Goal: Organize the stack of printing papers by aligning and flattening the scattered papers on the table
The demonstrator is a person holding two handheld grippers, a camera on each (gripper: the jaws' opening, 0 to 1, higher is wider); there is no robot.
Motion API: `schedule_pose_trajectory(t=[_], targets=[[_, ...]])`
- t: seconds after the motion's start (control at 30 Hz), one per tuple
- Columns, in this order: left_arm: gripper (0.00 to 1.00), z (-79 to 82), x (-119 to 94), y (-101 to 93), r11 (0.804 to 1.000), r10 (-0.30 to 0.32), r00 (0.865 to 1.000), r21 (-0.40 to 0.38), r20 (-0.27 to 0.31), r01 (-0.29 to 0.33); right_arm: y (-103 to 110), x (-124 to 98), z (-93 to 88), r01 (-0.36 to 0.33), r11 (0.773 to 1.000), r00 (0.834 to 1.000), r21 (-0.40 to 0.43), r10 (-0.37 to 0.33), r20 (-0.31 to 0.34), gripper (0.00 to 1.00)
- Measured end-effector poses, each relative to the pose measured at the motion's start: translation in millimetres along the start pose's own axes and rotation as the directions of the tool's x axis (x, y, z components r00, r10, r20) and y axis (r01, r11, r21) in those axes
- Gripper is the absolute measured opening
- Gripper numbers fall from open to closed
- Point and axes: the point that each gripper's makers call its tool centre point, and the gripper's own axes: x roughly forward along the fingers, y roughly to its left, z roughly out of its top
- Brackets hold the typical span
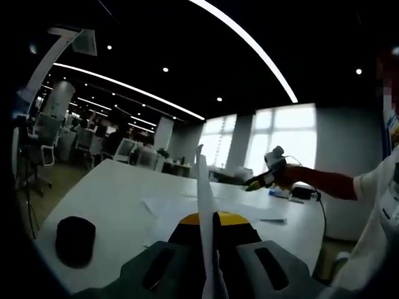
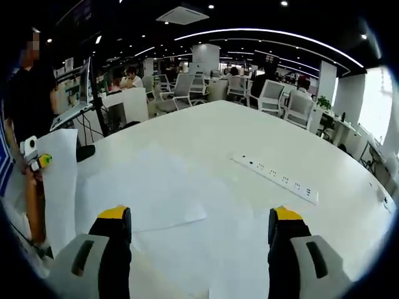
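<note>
Paper is in two places, and the gap between them is what matters. The left tongs (image 1: 213,249) are clamped on one sheet (image 1: 206,205), which stands on edge between the jaws, its long axis rising away from the tongs and its thin edge facing the camera. The same sheet (image 2: 59,180) appears in the right gripper view at the far left, hanging upright off the table edge. The loose papers (image 2: 156,193) lie flat and overlapped on the white table (image 2: 249,131), fanned at slightly different angles, directly ahead of and below the right tongs (image 2: 202,240), whose jaws stand wide apart and hold nothing. So the right tongs are the nearer ones to the pile, hovering over it, while the left tongs hold their sheet off to the side, with the papers (image 1: 187,205) lying beyond them on the table. A likely next move is to bring the upright sheet across and lay it flat on the pile, matching its edges. A power strip (image 2: 274,177) sits well beyond the papers, and a dark round object (image 1: 75,240) stands on the table to the left.
</note>
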Motion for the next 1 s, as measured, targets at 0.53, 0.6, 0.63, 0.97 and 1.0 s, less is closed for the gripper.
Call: schedule_pose_trajectory(t=[0.53, 0.6, 0.63, 0.97, 1.0], targets=[[0.06, -0.6, 1, 2.1, 1.000, 0.000, 1.000, -0.003, -0.003, 0.000, 0, 18, -2.8, -0.025, 1.000, 0.999, -0.001, 0.025, -0.021, 0.86], [0.06, -0.9, 1, 2.1, 1.000, 0.001, 1.000, -0.004, -0.003, -0.001, -1, 19, -2.8, -0.028, 1.000, 0.999, 0.000, 0.028, -0.023, 0.86], [0.06, -1.0, 1, 2.1, 1.000, 0.001, 1.000, -0.004, -0.002, -0.001, -1, 20, -2.8, -0.029, 1.000, 0.999, 0.001, 0.029, -0.024, 0.86], [0.06, -1.7, 1, 3.5, 1.000, 0.003, 1.000, -0.007, -0.002, -0.003, -1, 27, -3.3, -0.037, 0.999, 0.999, 0.002, 0.037, -0.032, 0.86], [0.06, -1.8, 1, 3.5, 1.000, 0.003, 1.000, -0.007, -0.002, -0.003, -1, 28, -3.6, -0.039, 0.999, 0.999, 0.003, 0.039, -0.032, 0.86]])
